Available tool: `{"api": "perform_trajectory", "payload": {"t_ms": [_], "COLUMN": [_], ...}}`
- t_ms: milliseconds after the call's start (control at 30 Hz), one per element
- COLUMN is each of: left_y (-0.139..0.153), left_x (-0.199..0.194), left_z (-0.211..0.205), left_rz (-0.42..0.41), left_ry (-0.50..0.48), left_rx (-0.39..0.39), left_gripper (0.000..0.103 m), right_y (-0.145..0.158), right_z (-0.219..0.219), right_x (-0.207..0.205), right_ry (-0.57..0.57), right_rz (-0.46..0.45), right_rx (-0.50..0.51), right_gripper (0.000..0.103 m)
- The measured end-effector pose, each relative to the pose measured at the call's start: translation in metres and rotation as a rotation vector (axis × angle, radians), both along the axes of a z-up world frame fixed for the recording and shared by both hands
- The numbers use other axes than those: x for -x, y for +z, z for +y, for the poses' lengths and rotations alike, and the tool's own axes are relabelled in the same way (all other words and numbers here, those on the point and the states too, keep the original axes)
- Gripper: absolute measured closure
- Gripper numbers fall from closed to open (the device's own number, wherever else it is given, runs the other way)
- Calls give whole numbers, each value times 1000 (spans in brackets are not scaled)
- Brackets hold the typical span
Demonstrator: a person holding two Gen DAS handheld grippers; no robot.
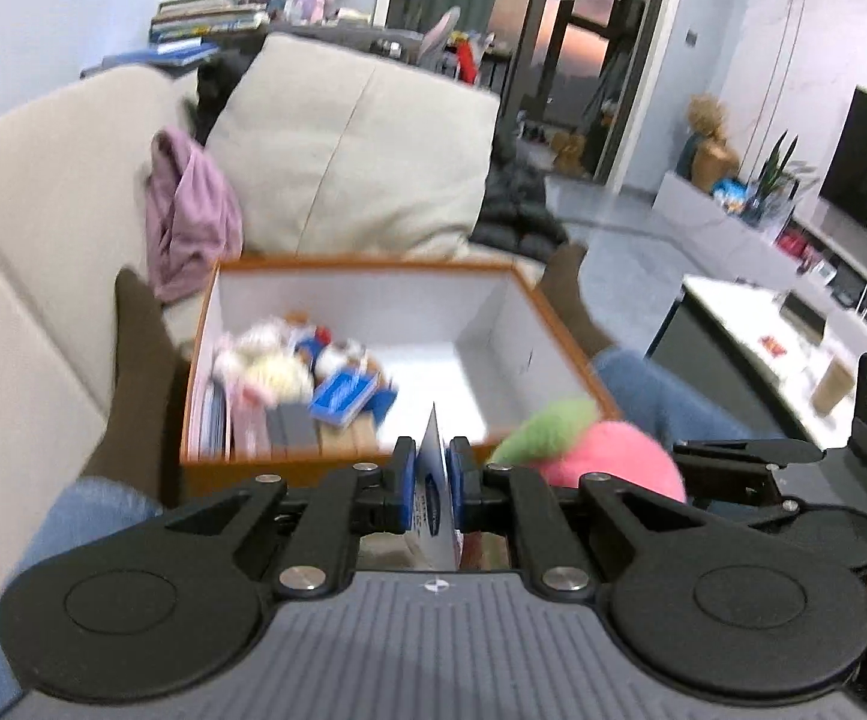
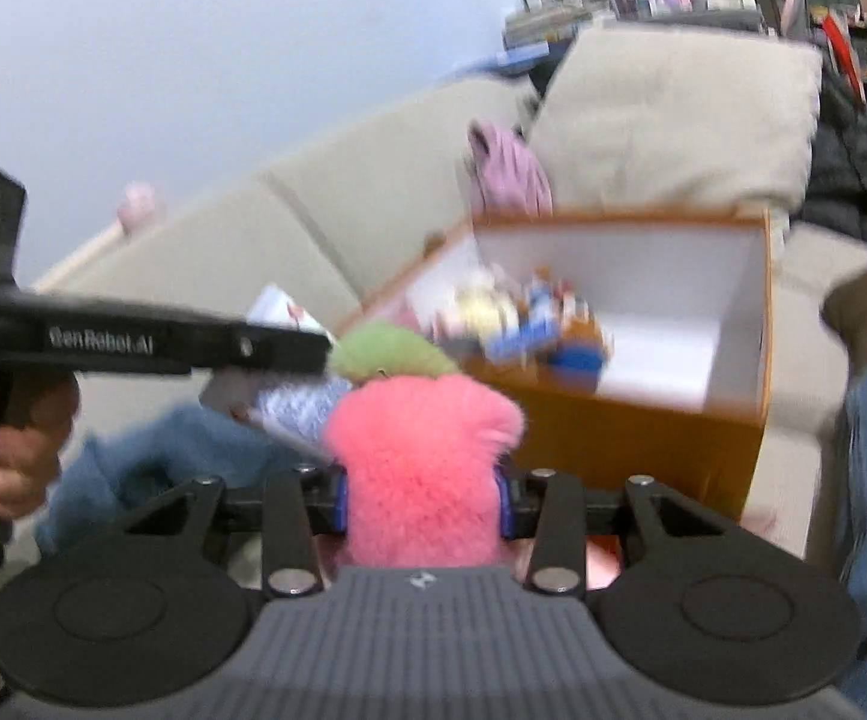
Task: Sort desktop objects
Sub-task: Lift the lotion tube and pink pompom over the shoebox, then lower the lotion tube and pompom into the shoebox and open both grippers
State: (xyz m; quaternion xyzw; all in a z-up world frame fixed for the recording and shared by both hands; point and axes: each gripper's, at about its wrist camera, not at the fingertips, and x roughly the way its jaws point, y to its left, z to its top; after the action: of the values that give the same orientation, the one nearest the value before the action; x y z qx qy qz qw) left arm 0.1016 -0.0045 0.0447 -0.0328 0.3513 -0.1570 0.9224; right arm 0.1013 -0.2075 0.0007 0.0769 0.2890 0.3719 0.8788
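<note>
Left gripper [image 1: 433, 480] clamped on thin white packet [image 1: 431, 501], held edge-on above near edge of orange box [image 1: 544, 300]. Right gripper [image 2: 421, 498] squeezed onto pink plush toy [image 2: 421, 450]. Packet's flat side [image 2: 289, 402] and left hand [image 2: 7, 450] seen only from right wrist.

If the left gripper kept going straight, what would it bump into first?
Probably the orange box: its near wall sits right ahead of the left hand-held gripper, which pinches a white card. Depth is blurry.
</note>
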Motion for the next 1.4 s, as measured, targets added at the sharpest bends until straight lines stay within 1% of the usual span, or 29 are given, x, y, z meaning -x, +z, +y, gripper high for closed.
{"api": "perform_trajectory", "payload": {"t_ms": [100,200,267,333,400,500,600,700,833,967,1033,1100,1233,1300,1367,1400], "left_y": [20,29,26,16,1,-29,-55,-69,-75,-84,-89,-90,-90,-90,-91,-92], "left_x": [-19,-41,-59,-77,-94,-117,-131,-134,-136,-144,-147,-149,-152,-151,-151,-152], "left_z": [-5,-12,-18,-23,-28,-34,-38,-40,-45,-49,-47,-43,-40,-38,-37,-37], "left_rz": [-46,-72,-62,-34,7,91,166,203,226,245,244,236,234,232,240,247], "left_ry": [-8,-16,-23,-25,-30,-41,-55,-77,-92,-84,-70,-60,-45,-40,-42,-39], "left_rx": [-1,-8,-7,-5,-3,-12,-59,-124,-211,-254,-250,-222,-196,-186,-168,-162], "left_gripper": [90,90,90,90,90,90,90,90,90,89,89,89,88,83,75,75], "right_y": [24,41,46,45,40,26,12,0,-11,-18,-23,-28,-37,-43,-48,-49], "right_z": [-2,-7,-11,-10,-8,-8,-12,-11,1,16,24,32,49,56,58,57], "right_x": [-25,-50,-65,-81,-95,-108,-114,-127,-147,-170,-185,-198,-219,-228,-238,-240], "right_ry": [-46,-105,-140,-172,-199,-209,-216,-211,-195,-187,-183,-180,-188,-187,-185,-184], "right_rz": [-48,-81,-86,-81,-67,-36,-10,26,69,104,125,141,144,153,220,242], "right_rx": [-30,-53,-52,-34,-5,17,52,82,117,170,202,230,279,282,260,244], "right_gripper": [60,60,60,60,60,60,60,60,60,60,60,60,59,58,54,54]}}
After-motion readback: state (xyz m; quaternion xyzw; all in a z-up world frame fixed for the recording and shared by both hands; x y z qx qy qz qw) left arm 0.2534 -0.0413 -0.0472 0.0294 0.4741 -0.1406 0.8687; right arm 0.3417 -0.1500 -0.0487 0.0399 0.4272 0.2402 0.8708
